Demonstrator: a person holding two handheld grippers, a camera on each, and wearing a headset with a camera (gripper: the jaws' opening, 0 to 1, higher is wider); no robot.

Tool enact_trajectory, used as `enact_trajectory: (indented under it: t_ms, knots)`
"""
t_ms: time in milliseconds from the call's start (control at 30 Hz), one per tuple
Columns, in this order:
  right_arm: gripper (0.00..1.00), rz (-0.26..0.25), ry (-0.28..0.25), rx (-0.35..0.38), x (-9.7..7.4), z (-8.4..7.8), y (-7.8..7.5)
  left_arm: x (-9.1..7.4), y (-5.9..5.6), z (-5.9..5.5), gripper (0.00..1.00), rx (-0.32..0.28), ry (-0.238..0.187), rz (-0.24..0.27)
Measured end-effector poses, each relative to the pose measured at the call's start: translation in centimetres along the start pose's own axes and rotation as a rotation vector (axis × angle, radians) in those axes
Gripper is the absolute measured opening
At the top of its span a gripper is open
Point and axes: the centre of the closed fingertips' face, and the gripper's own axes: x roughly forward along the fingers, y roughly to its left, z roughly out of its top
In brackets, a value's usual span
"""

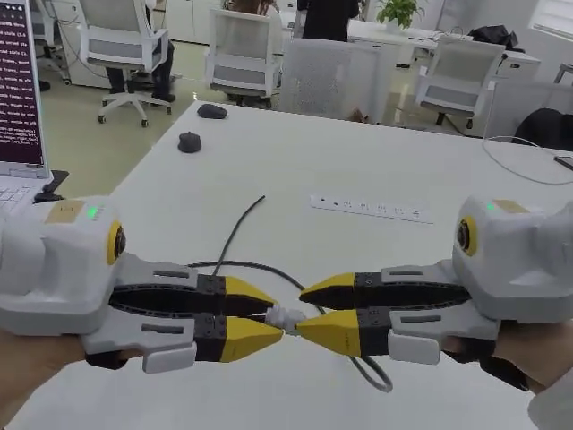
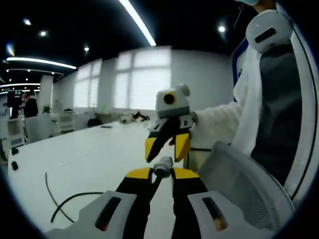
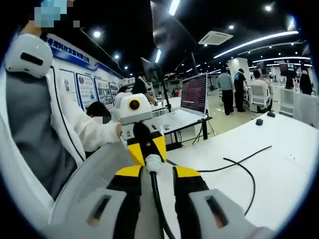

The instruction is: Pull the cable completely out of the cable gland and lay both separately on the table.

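Observation:
A small pale cable gland (image 1: 286, 317) hangs above the white table (image 1: 376, 152), between two yellow-tipped grippers that meet nose to nose. My left gripper (image 1: 273, 315) comes in from the left, shut on the gland (image 2: 163, 165). My right gripper (image 1: 301, 311) faces it, and its jaws close on the black cable (image 3: 158, 209) just behind the gland (image 3: 153, 163). The rest of the cable (image 1: 235, 231) lies in a loose loop on the table and passes under the right gripper. Each gripper appears in the other's view: right gripper (image 2: 168, 142), left gripper (image 3: 147, 144).
A white power strip (image 1: 369, 210) lies across the table's middle. A mouse (image 1: 212, 111) and a round dark object (image 1: 189, 141) sit at the far left edge. A laptop (image 1: 18, 107) stands at the left, with office chairs (image 1: 242, 49) beyond the table.

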Motion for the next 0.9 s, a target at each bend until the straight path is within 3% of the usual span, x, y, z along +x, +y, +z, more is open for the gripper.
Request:
enact_trajectory:
  t_ms: [100,167,233,400,633,733,833,900]
  knots:
    - [0.15,0.025,-0.046,0.067,0.3,0.4,0.5,-0.1,0.0,0.2,0.16,0.016,-0.006,0.006]
    - [0.13,0.026,-0.039,0.074,0.4,0.1,0.4,-0.1,0.1,0.2,0.16,0.023,-0.007,0.008]
    - [0.12,0.031,-0.015,0.077,0.6,-0.3,0.5,-0.2,0.1,0.3,0.16,0.023,-0.007,0.011]
    - [0.12,0.034,-0.045,0.09,0.6,0.5,0.6,-0.5,0.4,0.9,0.16,0.017,-0.04,0.018]
    - [0.12,0.049,-0.055,0.189,0.6,0.6,0.3,-0.4,0.5,0.7,0.16,0.031,-0.026,0.03]
    - [0.11,0.061,-0.07,0.243,0.5,1.0,0.4,-0.4,0.5,1.0,0.16,0.042,-0.046,0.026]
    - [0.1,0.091,-0.051,0.244,0.2,1.1,0.8,-0.1,-0.1,1.4,0.16,0.097,-0.068,0.008]
    - [0.1,0.092,-0.026,0.237,0.2,0.9,0.8,0.1,-0.2,1.2,0.16,0.109,-0.054,0.011]
